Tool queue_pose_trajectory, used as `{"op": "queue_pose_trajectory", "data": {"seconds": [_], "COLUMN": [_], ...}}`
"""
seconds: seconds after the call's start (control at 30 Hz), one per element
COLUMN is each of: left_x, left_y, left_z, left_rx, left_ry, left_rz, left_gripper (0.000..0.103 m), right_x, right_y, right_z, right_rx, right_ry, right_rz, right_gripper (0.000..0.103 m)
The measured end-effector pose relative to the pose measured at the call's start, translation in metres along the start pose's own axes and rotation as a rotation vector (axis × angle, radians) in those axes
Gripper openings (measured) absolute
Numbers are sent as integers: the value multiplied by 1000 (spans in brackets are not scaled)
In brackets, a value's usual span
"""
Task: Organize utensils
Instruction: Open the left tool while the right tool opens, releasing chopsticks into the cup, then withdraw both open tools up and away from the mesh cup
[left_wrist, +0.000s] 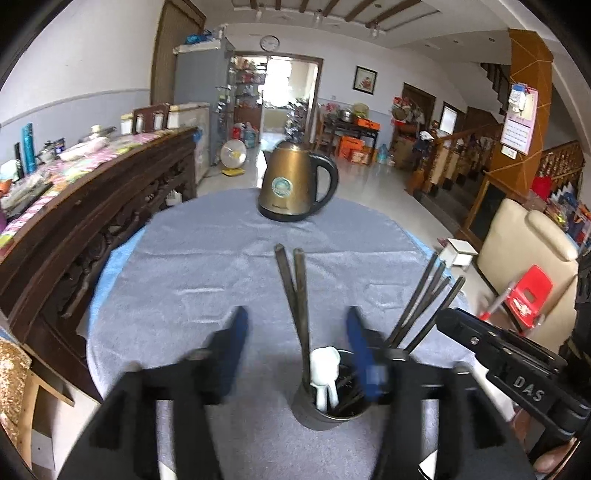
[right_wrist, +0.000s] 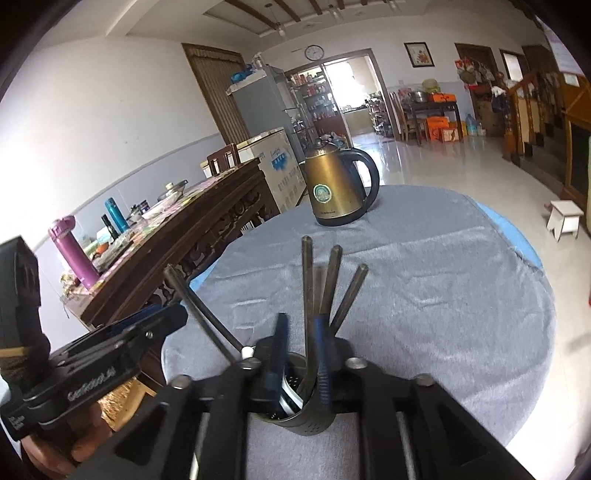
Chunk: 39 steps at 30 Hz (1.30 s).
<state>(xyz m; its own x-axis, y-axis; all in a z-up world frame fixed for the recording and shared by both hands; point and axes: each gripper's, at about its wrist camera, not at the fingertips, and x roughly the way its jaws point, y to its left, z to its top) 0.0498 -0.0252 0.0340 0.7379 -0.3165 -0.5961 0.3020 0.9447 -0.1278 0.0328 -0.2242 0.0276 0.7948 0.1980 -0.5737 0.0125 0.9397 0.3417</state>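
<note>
Judging the chopsticks stiff, light and slippery, I grip mid-shaft with right hand-held gripper clenched on them, left hand-held gripper released.

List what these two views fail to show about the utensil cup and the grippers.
- Left wrist view: utensil cup contents, partly behind the left gripper's blurred finger.
- Right wrist view: cup base and near rim, hidden by the right gripper; whether it grips chopsticks is unclear.
</note>
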Motion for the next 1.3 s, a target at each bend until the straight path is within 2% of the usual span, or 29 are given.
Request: {"op": "queue_pose_trajectory", "data": {"seconds": [0.03, 0.13, 0.4, 0.5, 0.57, 0.63, 0.7, 0.83, 1.0, 1.07, 1.13, 1.3], "left_x": [-2, -6, -10, -16, -22, -28, -34, -52, -74, -80, -86, -93], "left_y": [1, 2, 3, 1, 0, -2, -4, -7, -12, -12, -12, -9], "left_z": [0, -1, -8, -13, -18, -24, -30, -41, -57, -62, -66, -71], "left_rx": [1, -2, 8, 27, 42, 63, 79, 89, 111, 103, 100, 77], "left_ry": [-7, -4, 15, 20, 10, 1, 6, 7, -10, -21, -39, -47], "left_rz": [7, 29, 122, 151, 175, 199, 214, 262, 263, 287, 315, 340], "left_gripper": [62, 75, 76, 80, 83, 84, 84, 85, 88, 88, 88, 88], "right_x": [-2, -9, -28, -34, -39, -45, -54, -74, -98, -105, -114, -126], "right_y": [-1, -4, -12, -12, -12, -11, -9, -3, 5, 8, 12, 32], "right_z": [0, -2, -11, -18, -24, -31, -37, -48, -68, -75, -82, -94], "right_rx": [7, 13, 28, 33, 37, 43, 41, 41, 31, 34, 30, -32], "right_ry": [-4, -23, -19, 1, 11, 16, 9, -13, -60, -86, -134, -199], "right_rz": [-1, -14, -51, -54, -58, -54, -56, -75, -142, -172, -213, -231], "right_gripper": [31, 31, 31, 32, 38, 51, 51, 51, 52, 54, 65, 68]}}
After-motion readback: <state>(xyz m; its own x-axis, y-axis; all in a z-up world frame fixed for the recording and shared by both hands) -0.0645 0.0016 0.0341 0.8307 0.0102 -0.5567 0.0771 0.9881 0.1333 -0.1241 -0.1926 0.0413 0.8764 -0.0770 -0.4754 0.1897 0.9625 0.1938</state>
